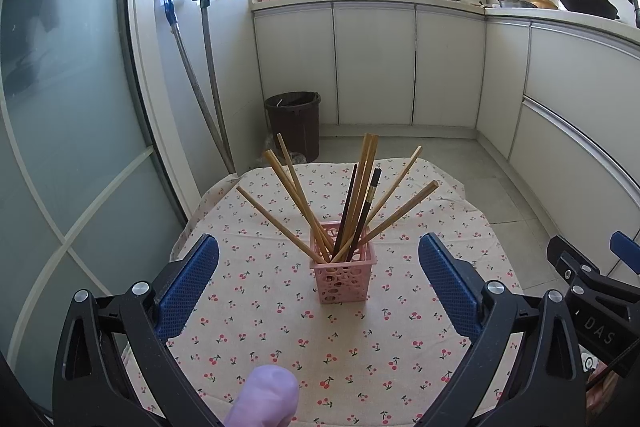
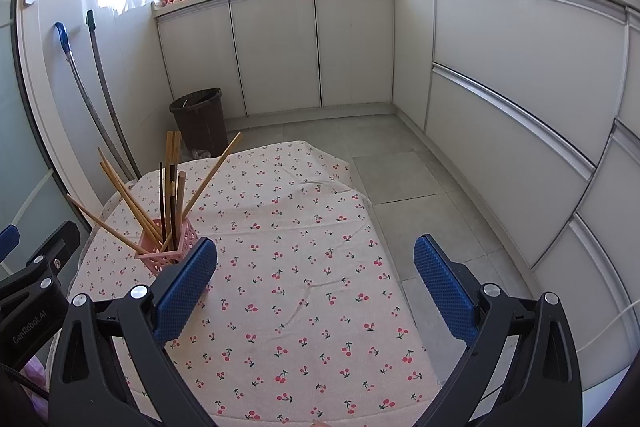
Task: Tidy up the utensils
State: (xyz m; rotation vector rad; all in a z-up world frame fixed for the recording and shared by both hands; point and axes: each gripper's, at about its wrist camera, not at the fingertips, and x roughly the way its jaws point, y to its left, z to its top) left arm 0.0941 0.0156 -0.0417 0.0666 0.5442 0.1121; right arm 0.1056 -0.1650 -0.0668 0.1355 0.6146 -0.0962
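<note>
From the left wrist camera, the left gripper (image 1: 319, 283) hangs over the table with its blue pads spread wide and nothing between them, aimed straight at the pink holder (image 1: 344, 274) that stands upright near the middle of the cherry-print cloth (image 1: 280, 331). The chopsticks (image 1: 352, 203) all sit with their lower ends in that holder and fan outward, pale wooden ones leaning left and right, two dark ones nearer upright; they lean because the holder is short and roomy, so each rests against its rim. No utensil lies loose on the cloth here, which suggests the sorting is done or nearly so. A gloved fingertip (image 1: 264, 397) shows at the bottom edge. From the right wrist camera, the right gripper (image 2: 316, 281) is likewise spread wide and empty, pointing over bare cloth (image 2: 304, 227) toward the floor (image 2: 404, 167) and the cabinets (image 2: 500, 67), well to the right of the holder (image 2: 168, 247), whose near corner is hidden behind its left pad (image 2: 184, 291). The holder sits toward the left side of the table, so reaching it would likely fall to the left tool.
</note>
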